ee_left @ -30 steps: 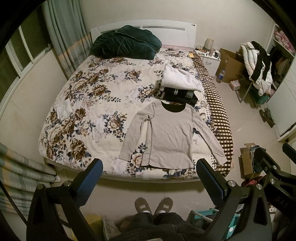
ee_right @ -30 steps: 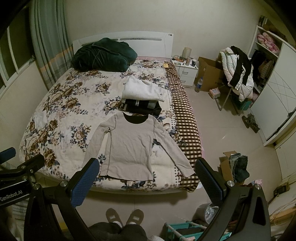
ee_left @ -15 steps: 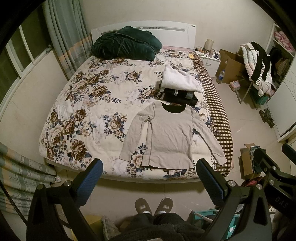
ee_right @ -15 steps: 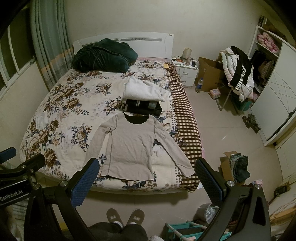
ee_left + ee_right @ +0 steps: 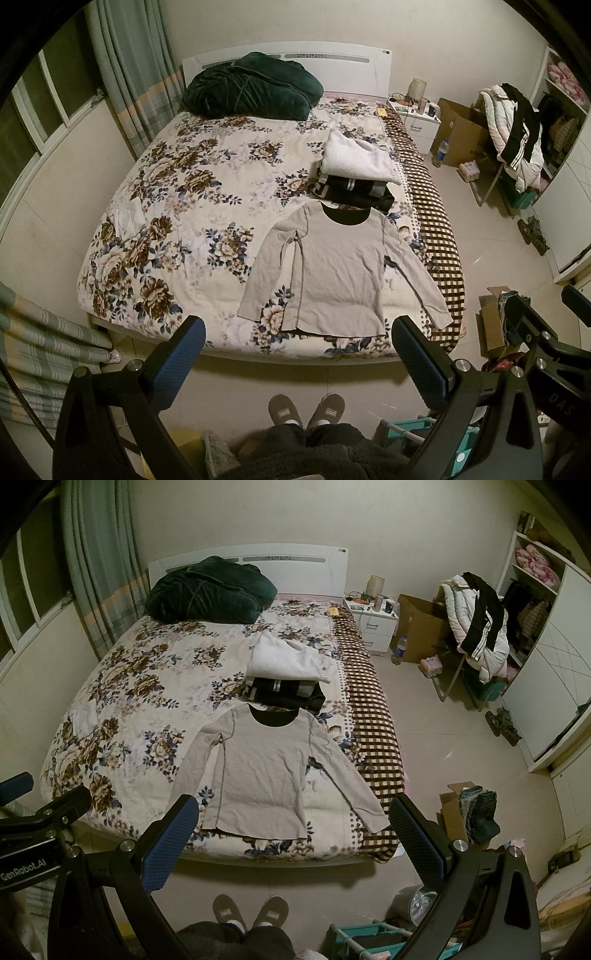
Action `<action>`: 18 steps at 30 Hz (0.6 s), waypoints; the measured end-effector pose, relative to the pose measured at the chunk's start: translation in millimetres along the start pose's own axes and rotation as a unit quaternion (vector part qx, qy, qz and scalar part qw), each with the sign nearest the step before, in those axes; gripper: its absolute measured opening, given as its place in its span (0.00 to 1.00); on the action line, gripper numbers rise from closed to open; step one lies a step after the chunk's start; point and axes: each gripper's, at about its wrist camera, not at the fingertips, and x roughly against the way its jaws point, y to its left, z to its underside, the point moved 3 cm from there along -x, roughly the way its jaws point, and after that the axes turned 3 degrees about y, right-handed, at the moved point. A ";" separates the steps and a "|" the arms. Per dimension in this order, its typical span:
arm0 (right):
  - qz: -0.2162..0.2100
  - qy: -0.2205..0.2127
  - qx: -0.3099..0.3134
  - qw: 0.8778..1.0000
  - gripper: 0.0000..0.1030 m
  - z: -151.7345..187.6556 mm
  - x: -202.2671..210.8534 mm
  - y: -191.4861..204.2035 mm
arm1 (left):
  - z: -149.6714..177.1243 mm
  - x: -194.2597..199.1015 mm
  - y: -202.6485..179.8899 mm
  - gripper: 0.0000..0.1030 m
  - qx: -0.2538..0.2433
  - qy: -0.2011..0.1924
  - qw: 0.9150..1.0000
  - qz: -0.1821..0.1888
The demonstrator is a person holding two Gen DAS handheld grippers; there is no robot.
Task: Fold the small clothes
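A beige long-sleeved top lies spread flat, sleeves out, near the foot of the floral bed; it also shows in the right wrist view. Behind its collar is a stack of folded clothes, white on top of dark ones, also seen in the right wrist view. My left gripper is open and empty, held high above the floor before the bed's foot. My right gripper is open and empty too, beside it.
A dark green blanket lies at the headboard. A brown checked cover hangs along the bed's right side. A nightstand, cardboard boxes, a chair piled with jackets and a wardrobe stand at right. My slippered feet are below.
Both views have shifted very slightly; the bed sits a touch lower in frame. The top and the grippers' opening are unchanged.
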 end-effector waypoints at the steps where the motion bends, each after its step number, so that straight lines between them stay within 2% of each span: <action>1: 0.000 0.000 0.000 1.000 1.00 0.0 -0.1 -0.1 | 0.0 0.1 0.1 1.00 0.001 0.000 1.000 0.000; 15: -0.001 0.000 -0.001 1.000 1.00 -2.1 -5.1 -2.7 | -6.5 11.6 3.9 1.00 0.001 0.001 1.000 -0.001; 18: -0.005 0.004 0.001 1.000 1.00 -2.4 -8.5 6.5 | -6.0 11.9 3.9 1.00 0.001 0.001 1.000 -0.001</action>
